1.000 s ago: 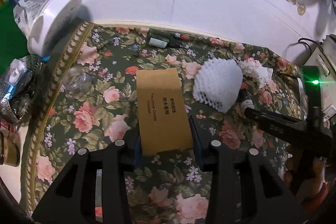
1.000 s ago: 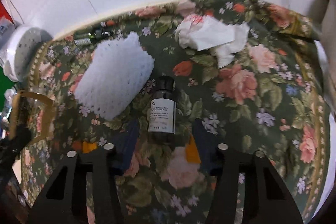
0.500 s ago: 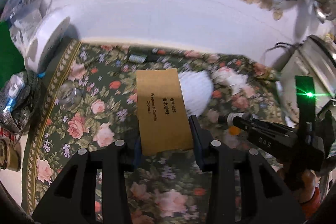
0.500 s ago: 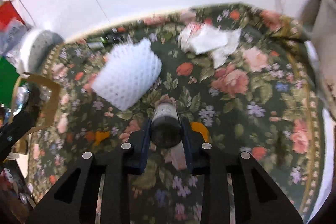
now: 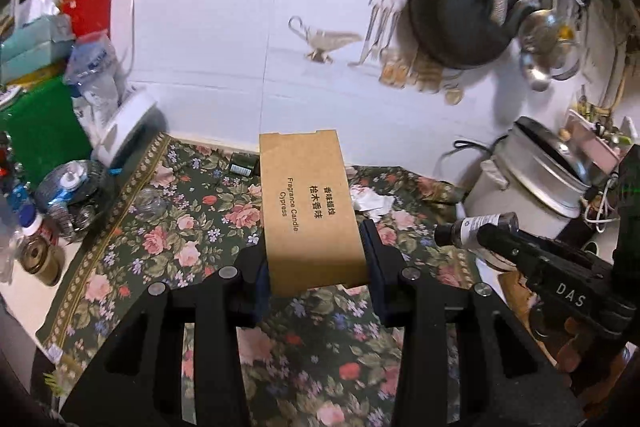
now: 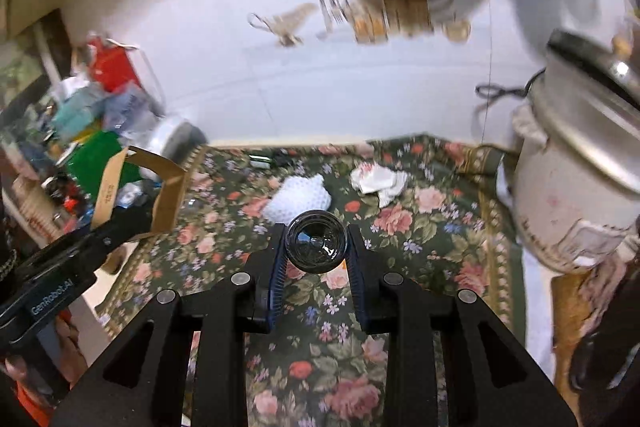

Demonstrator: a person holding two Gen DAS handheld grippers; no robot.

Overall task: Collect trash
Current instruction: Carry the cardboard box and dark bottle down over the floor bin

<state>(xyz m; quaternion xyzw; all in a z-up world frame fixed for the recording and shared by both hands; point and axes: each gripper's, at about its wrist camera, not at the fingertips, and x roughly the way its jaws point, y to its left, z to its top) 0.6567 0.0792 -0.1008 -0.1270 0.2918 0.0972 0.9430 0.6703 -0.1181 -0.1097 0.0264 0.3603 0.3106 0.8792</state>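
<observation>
1. So both grippers are loaded now. The left gripper [image 5: 316,259] is clamped on the brown cardboard candle box [image 5: 310,207], with the box sticking out forward between the pads. It's held up in the air, clear of the floral tablecloth [image 5: 168,239].

2. The right gripper [image 6: 316,255] is the one that changed. A second ago its jaws stood open around the dark little bottle [image 6: 316,241] as it lay on the cloth. They have just been closing, and now the pads press on the bottle's sides. The bottle points straight at the camera, so only its round end shows in that view.

3. Both views have tilted up compared with a second ago. A lot more white wall, the hanging black pan [image 5: 456,7] and the rice cooker [image 5: 532,183] are in frame, and the table looks farther below. That reads as both pieces getting lifted off together.

4. From the left view the bottle [image 5: 476,227] shows side-on at the right, white label visible, well off the cloth.

5. Still on the table: the white foam fruit net [image 6: 300,197] near the middle and the crumpled tissue [image 6: 378,181] just to its right, toward the far edge. Something small and dark lies by the wall; it's too blurry to name.

6. No bin shows in either view, so where these two go is unclear. The guess is carry and drop, then come back for the net and tissue.
</observation>
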